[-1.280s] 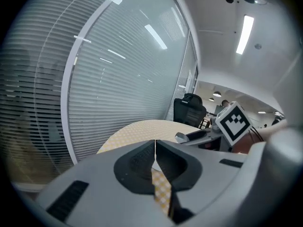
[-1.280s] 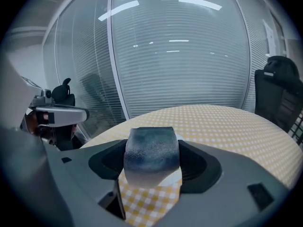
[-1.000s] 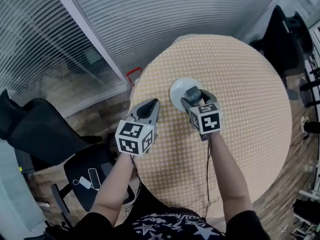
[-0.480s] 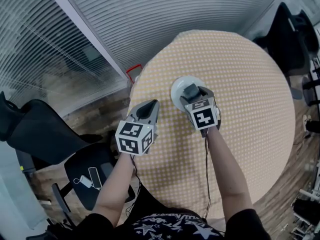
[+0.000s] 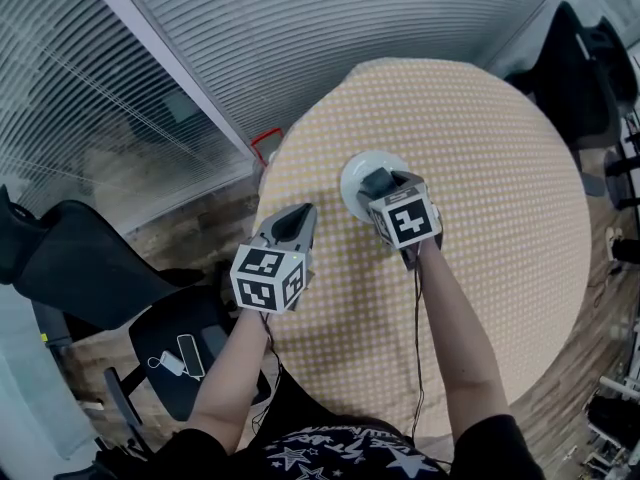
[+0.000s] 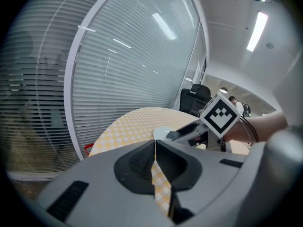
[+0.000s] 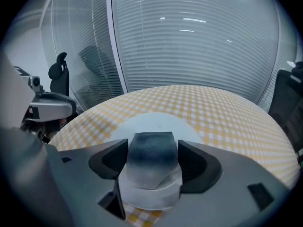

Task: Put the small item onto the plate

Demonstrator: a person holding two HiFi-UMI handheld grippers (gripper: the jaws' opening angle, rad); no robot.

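Note:
The small item (image 7: 152, 161), dark grey on top with a white rounded base, sits between the jaws of my right gripper (image 7: 152, 159), which is shut on it. It hangs just in front of the white plate (image 7: 156, 123), at the plate's near rim. In the head view the right gripper (image 5: 379, 185) reaches over the near side of the plate (image 5: 351, 175) with the item (image 5: 377, 180) at its tip. My left gripper (image 5: 297, 219) is shut and holds nothing, over the table's left edge; its closed jaws point toward the plate (image 6: 160, 134).
The round table (image 5: 490, 178) has a yellow-and-white checked cloth. A glass wall with blinds (image 5: 300, 38) runs behind it. A black office chair (image 5: 90, 268) stands at the left and another (image 5: 580, 68) at the far right. A person (image 6: 235, 103) stands far off.
My right gripper has shifted slightly left and forward over the plate's near rim with the item still in it. The left gripper has stayed in place.

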